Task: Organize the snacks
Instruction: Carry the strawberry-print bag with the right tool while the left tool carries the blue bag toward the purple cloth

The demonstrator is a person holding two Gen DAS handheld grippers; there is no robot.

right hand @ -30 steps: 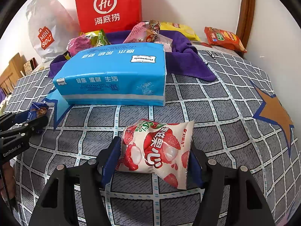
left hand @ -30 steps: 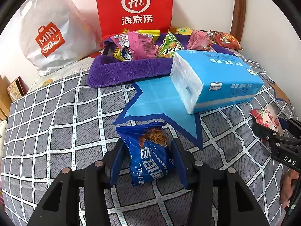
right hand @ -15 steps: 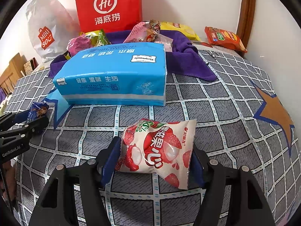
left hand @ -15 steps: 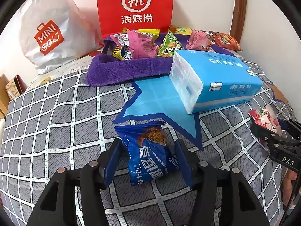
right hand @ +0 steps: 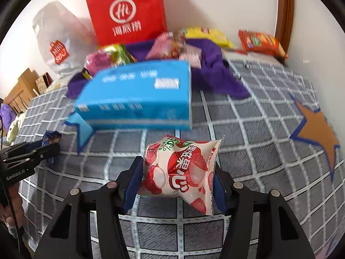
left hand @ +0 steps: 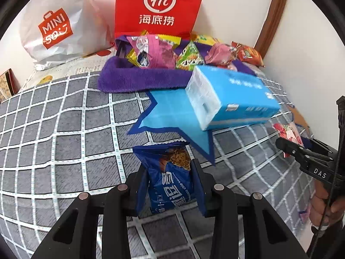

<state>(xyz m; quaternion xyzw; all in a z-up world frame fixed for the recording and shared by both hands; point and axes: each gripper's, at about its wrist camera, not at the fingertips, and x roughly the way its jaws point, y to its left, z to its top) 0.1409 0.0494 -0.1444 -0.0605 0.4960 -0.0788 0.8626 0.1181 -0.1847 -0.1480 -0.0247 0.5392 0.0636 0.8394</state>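
A blue cookie packet [left hand: 170, 183] sits squeezed between the pads of my left gripper [left hand: 170, 170], whose jaws are closing on it just above the grey checked bedcover [left hand: 64, 118]. A white and red strawberry jelly packet [right hand: 185, 151] bulges between the pads of my right gripper [right hand: 177, 168], whose jaws are also closing; the packet hangs slightly above the cover. In each wrist view the other gripper shows at the edge with its packet: the right gripper [left hand: 295, 144] and the left gripper [right hand: 50, 145].
A blue tissue pack [left hand: 232, 99] lies ahead on a blue star patch. Behind it a purple towel [left hand: 138, 79] holds several snack packets. A red bag [left hand: 159, 6] and a white bag [left hand: 56, 28] lean on the wall. An orange packet [right hand: 261, 43] lies far right.
Both pairs of jaws have narrowed onto their packets, which now look pinched. The right gripper has risen a little with the strawberry packet. The left gripper has tilted slightly.
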